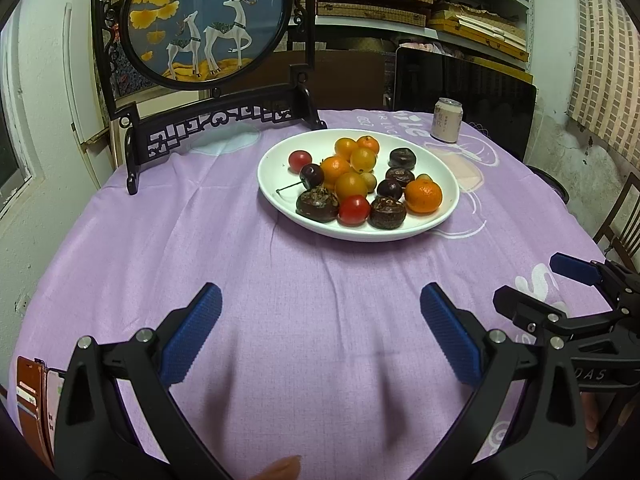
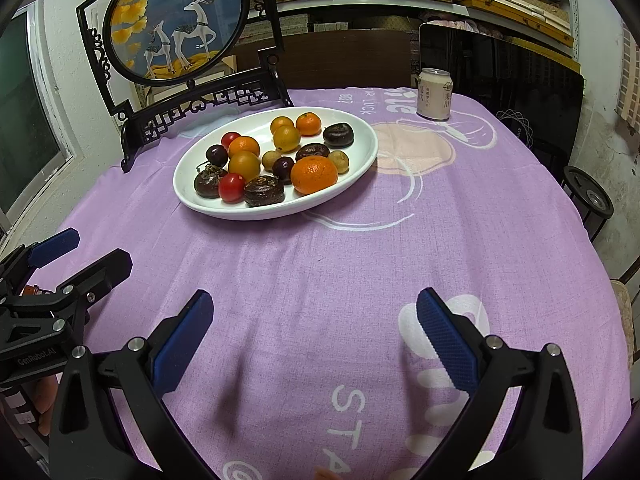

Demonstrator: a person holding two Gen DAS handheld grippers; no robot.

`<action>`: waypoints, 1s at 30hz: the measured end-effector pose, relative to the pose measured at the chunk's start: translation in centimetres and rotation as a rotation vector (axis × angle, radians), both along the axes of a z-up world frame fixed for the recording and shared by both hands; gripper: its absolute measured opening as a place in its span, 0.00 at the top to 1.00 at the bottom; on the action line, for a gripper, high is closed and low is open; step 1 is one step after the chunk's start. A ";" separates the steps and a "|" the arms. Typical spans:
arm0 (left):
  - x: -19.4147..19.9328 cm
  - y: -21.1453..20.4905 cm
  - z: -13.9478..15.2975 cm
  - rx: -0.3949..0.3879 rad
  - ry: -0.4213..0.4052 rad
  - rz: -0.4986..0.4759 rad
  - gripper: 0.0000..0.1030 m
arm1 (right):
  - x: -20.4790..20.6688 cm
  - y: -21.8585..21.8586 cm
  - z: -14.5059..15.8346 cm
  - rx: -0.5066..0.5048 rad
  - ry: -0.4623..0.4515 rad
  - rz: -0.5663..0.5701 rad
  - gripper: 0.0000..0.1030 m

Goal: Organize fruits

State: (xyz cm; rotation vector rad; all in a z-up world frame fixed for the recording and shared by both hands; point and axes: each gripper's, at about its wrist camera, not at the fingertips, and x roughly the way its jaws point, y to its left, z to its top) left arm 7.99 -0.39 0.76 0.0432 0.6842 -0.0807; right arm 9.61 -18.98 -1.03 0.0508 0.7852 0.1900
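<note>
Nearest the lens, the left gripper (image 1: 320,332) is held spread wide over bare purple cloth (image 1: 300,280), nothing gripped (same for the right gripper (image 2: 314,338)). The fruit sits piled on the white plate (image 1: 276,196), straight ahead of both, probably slightly nearer the right.

Right gripper (image 2: 314,336) fingers spread, empty, above purple cloth (image 2: 320,264); fruit plate (image 2: 360,160) beyond.

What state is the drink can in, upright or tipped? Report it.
Upright. The drink can stands on its base on the purple tablecloth, top rim facing up, behind the white plate and apart from it.
</note>
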 end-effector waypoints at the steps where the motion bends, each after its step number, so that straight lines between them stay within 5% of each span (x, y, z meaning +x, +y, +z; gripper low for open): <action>1: 0.0 0.0 0.0 0.000 0.000 0.000 0.02 | 0.0 0.1 0.0 0.000 0.000 0.000 0.01; 11: 0.1 0.1 0.0 -0.010 0.008 -0.002 0.02 | 0.0 0.0 0.1 0.001 0.000 0.000 0.01; 16: 0.4 0.7 -0.5 -0.109 0.054 -0.034 0.02 | -0.1 0.2 0.2 0.004 -0.002 0.003 0.01; 30: -0.6 0.0 -0.5 -0.016 0.039 0.003 0.02 | 0.0 0.1 0.1 0.001 0.000 0.003 0.01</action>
